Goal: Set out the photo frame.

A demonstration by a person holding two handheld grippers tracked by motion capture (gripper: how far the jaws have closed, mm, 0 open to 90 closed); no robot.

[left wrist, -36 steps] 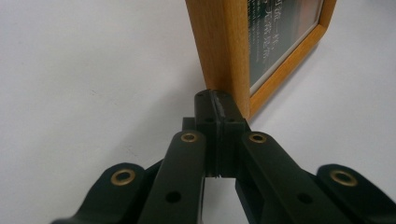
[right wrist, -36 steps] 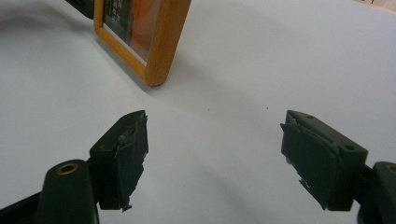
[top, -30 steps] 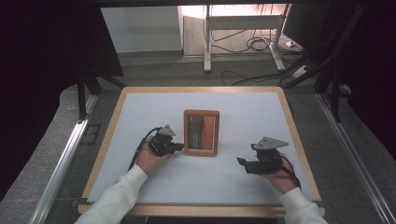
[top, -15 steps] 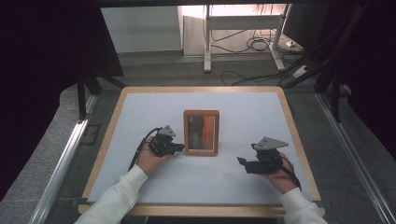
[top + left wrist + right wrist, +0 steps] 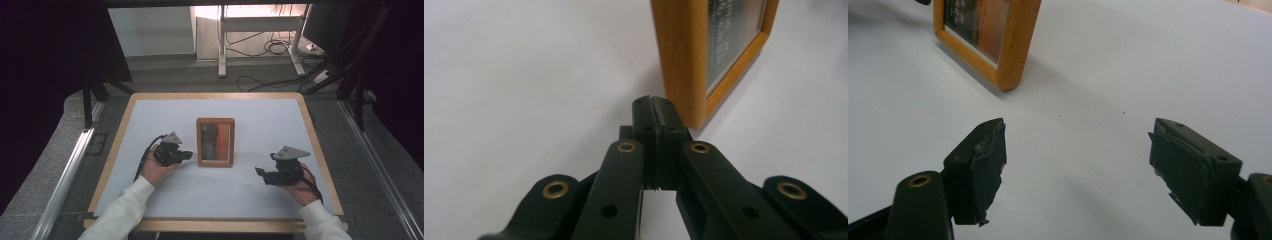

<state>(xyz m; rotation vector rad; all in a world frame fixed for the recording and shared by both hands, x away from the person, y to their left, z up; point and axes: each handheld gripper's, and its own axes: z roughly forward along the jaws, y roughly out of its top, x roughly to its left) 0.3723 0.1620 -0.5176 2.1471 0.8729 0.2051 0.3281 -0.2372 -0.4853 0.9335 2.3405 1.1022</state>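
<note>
Claws flanking wooden picture frame (image 5: 215, 142) flat on white table (image 5: 150, 115).
Left claw (image 5: 655, 107) pinched shut, empty, tips just beside frame's near corner; right claw (image 5: 1075, 165) spread wide, empty, frame well ahead and off to its left. Approach stage, likely; next calls for opening left, closing in on frame's edges. Nothing else nearby, path unobstructed.

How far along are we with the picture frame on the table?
Nothing looks done yet: the wooden picture frame lies flat mid-table, held by neither gripper. In hand: the left gripper, jaws shut, has its tip beside the frame's left edge, possibly touching it. The right gripper is open and apart from the frame. Gripping or moving the frame is all left.
</note>
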